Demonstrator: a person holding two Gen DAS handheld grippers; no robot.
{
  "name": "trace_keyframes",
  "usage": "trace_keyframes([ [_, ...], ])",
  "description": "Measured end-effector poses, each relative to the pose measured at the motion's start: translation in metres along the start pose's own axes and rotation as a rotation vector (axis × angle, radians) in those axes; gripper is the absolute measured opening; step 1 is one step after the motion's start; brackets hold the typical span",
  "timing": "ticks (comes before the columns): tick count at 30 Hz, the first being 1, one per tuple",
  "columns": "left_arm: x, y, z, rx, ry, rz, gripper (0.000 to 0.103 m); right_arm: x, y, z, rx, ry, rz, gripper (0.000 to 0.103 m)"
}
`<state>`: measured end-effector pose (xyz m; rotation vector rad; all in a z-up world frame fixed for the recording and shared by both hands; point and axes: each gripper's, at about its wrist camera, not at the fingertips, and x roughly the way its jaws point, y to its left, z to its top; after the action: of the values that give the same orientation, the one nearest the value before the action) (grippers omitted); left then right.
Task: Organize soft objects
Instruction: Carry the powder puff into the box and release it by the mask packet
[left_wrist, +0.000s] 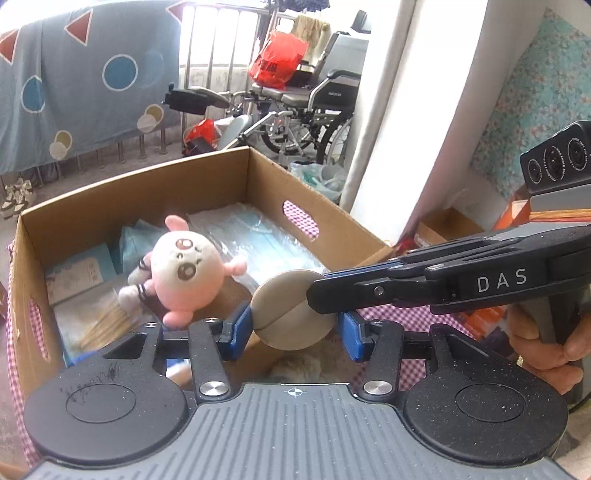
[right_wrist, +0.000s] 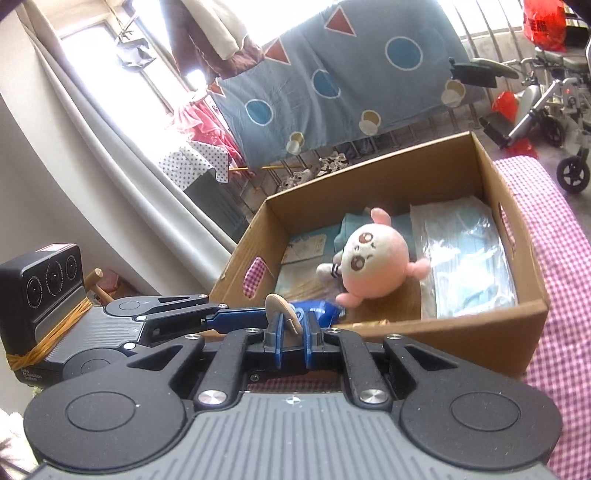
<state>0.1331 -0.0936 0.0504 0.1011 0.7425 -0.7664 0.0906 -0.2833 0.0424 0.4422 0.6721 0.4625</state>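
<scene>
Both grippers are holding one beige disc, a flat round soft pad, just above the near rim of the box

Left gripper: jaws part-way open, the blue pads pressing on the disc's left and right edges, so it is gripping the disc across its width

Right gripper: jaws nearly together, pinching the disc's thin edge; in the left wrist view it is coming in from the right, its tip lying over the disc's upper right part. A hand is squeezing its handle at far right

Seen from the right wrist, the disc is showing edge-on, tilted, standing up between the closed pads

Box: open-topped cardboard, sitting on a pink checked cloth. Inside, a pink-and-white plush is lying on its side near the middle, face turned toward the cameras. Right of it, a clear bag of blue masks is lying flat. Left of it, booklets and pale sticks, partly hidden by the plush

Beyond the box: a blue sheet with circles and triangles hanging on a railing, and a wheelchair far right
</scene>
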Motion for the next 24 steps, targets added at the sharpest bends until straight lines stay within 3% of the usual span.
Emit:
trace_keyframes([
  [4,0.029,0.011,0.033,-0.005,0.047,-0.03,0.05,0.009,-0.016,0.034,-0.012,0.022,-0.012,0.012],
  [12,0.129,0.03,0.073,-0.06,0.232,-0.097,0.051,0.056,-0.088,0.08,0.073,0.168,-0.106,0.012],
  [15,0.158,0.035,0.076,-0.078,0.282,-0.078,0.068,0.07,-0.104,0.087,0.069,0.201,-0.185,0.016],
  [16,0.163,0.037,0.077,-0.084,0.288,-0.061,0.073,0.073,-0.109,0.088,0.076,0.209,-0.204,0.017],
  [20,0.165,0.042,0.076,-0.102,0.285,-0.044,0.076,0.077,-0.116,0.086,0.059,0.201,-0.253,0.024],
  [24,0.144,0.041,0.076,-0.097,0.246,-0.031,0.082,0.064,-0.113,0.083,0.073,0.17,-0.237,0.036],
])
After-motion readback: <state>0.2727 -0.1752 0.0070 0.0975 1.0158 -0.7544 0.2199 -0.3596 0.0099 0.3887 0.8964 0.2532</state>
